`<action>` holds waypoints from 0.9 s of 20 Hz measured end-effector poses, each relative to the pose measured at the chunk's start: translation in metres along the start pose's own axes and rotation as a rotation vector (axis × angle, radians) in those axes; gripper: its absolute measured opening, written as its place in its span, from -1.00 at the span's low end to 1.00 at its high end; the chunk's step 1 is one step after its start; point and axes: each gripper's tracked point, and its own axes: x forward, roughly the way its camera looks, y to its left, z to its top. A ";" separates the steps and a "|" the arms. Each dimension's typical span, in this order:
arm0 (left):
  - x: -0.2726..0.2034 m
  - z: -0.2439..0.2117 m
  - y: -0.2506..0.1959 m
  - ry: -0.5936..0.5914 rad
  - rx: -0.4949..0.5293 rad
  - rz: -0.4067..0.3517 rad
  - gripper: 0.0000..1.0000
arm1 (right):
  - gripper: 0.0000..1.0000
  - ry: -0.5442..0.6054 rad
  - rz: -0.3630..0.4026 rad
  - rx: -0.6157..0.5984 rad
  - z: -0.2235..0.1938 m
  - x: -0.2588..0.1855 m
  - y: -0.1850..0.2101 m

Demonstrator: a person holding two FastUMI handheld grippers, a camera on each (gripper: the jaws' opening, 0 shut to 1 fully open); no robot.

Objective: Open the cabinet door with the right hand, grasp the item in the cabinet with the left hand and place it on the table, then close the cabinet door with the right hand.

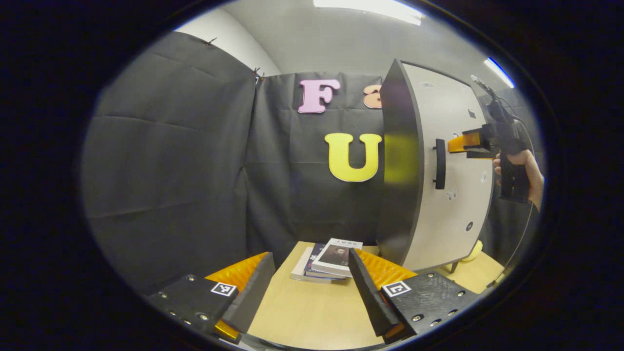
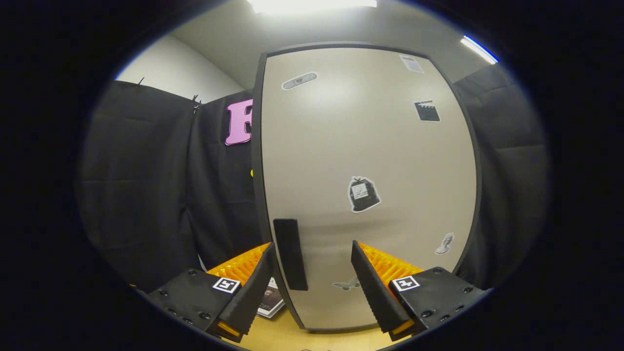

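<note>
The cabinet (image 1: 402, 161) stands on the wooden table (image 1: 312, 312) with its pale door (image 1: 458, 195) flat against the body. In the right gripper view the door (image 2: 365, 146) is close ahead and its black vertical handle (image 2: 291, 253) sits between the fingers, near the left one, untouched. My right gripper (image 2: 312, 246) is open; in the left gripper view this right gripper (image 1: 460, 145) is held by a hand just right of the handle (image 1: 439, 163). My left gripper (image 1: 309, 257) hangs open over the table, with a stack of books (image 1: 329, 261) lying just beyond its fingertips.
A small yellow object (image 1: 475, 251) lies on the table behind the cabinet's foot. Black cloth walls close in the left and back sides. A corner of one book (image 2: 270, 302) peeks past the door's lower left edge.
</note>
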 end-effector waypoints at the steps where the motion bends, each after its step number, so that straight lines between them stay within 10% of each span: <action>1: 0.000 0.003 0.000 -0.007 0.000 -0.007 0.77 | 0.94 0.004 -0.007 -0.012 -0.002 0.005 0.002; 7: -0.004 -0.017 0.026 0.026 -0.058 0.001 0.77 | 0.92 0.042 -0.082 -0.101 -0.013 0.039 0.004; 11: -0.009 -0.035 0.053 0.069 -0.067 0.040 0.84 | 0.59 0.090 -0.090 -0.109 -0.030 0.049 0.008; 14: -0.014 -0.039 0.065 0.075 -0.074 0.054 0.77 | -0.22 0.100 -0.097 -0.098 -0.032 0.053 0.014; 18: -0.013 -0.041 0.060 0.074 -0.049 0.021 0.85 | -0.39 0.095 -0.092 -0.066 -0.034 0.053 0.015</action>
